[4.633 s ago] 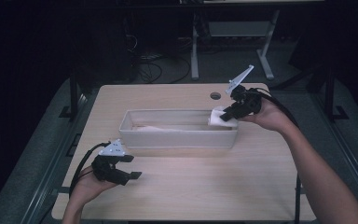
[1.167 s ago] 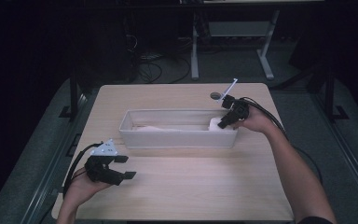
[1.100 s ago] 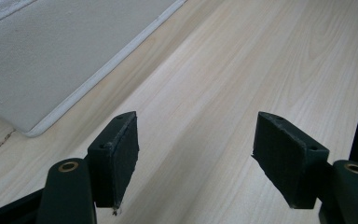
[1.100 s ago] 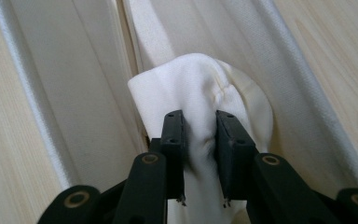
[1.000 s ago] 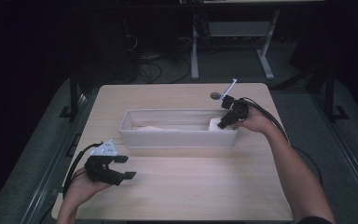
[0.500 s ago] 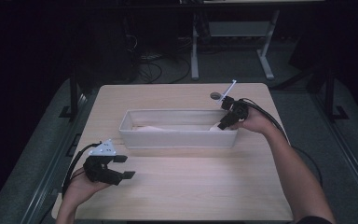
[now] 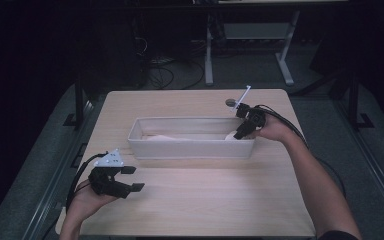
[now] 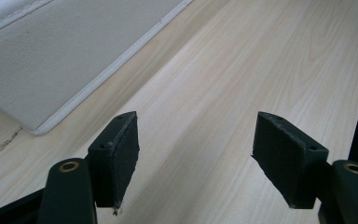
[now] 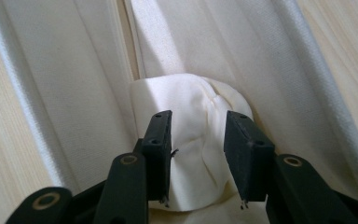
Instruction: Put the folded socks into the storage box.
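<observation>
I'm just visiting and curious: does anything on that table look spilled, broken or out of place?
Nothing stands out. The long white bin sits square on the wooden table. The right gripper is at a bunched white cloth at the bin's end, jaws either side of a fold. The left gripper rests open over bare wood.

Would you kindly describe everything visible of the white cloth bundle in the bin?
The white cloth bundle is a soft, creased, cream-white fabric wad, rolled or folded. It lies inside the long fabric bin at its right end, against the wall. The right gripper has its jaws part open, one on each side of a fold.
</observation>
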